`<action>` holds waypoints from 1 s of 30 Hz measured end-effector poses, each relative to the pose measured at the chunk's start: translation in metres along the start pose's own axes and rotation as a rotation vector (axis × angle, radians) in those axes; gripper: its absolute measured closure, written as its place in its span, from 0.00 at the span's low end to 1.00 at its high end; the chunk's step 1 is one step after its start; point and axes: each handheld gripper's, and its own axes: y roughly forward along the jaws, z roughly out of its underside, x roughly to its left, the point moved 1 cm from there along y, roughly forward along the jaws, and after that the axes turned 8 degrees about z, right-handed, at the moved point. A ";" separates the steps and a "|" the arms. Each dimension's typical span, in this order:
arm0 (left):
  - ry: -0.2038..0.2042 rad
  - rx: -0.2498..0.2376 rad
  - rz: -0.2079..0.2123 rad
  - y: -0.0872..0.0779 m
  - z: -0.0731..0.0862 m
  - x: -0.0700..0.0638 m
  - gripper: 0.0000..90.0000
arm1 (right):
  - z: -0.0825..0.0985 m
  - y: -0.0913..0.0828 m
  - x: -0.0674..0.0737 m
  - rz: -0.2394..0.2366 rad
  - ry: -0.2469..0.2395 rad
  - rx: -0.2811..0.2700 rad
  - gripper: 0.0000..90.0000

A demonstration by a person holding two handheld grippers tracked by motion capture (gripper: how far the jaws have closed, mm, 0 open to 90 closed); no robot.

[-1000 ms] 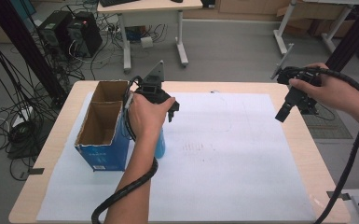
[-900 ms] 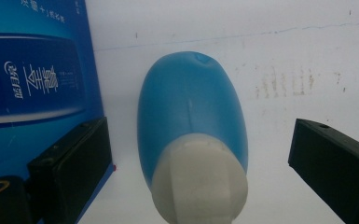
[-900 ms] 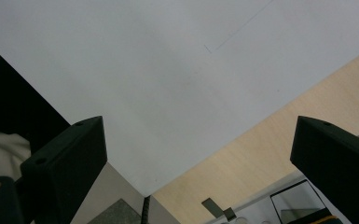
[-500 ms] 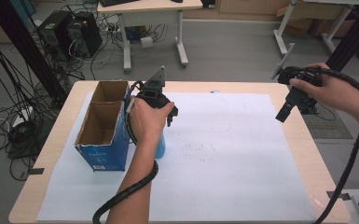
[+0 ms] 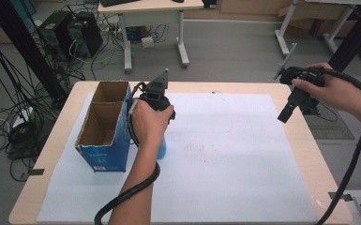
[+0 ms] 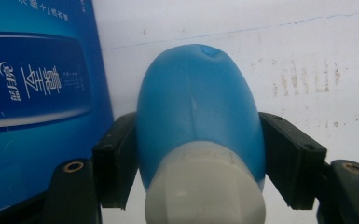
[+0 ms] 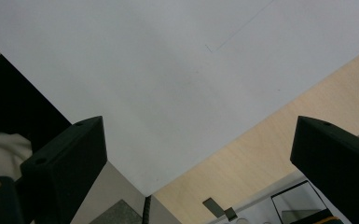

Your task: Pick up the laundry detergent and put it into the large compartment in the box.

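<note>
Blue plastic bottle with a white cap (image 6: 200, 126) squeezed between the left gripper (image 6: 200, 158) jaws, stood on white paper (image 5: 244, 154), blue cardboard box (image 5: 104, 123) at its 9 o'clock, right gripper (image 7: 200, 172) held wide open.

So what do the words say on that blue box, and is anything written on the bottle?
Blue box: big white Chinese characters turned sideways beside a small round logo, too blurred to quote.
Box's top edge: a row of small white print, cut off and unreadable.
Box front in the high view: tiny pale print, too small to read.
Blue bottle: no writing visible.
</note>
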 end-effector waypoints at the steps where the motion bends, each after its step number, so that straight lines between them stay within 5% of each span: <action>1: -0.003 -0.004 -0.006 0.000 0.001 -0.001 0.38 | 0.000 0.000 0.000 0.000 0.000 0.000 0.04; 30: -0.002 -0.018 0.006 -0.001 0.005 0.003 0.41 | 0.005 0.000 -0.001 -0.006 0.000 -0.002 0.04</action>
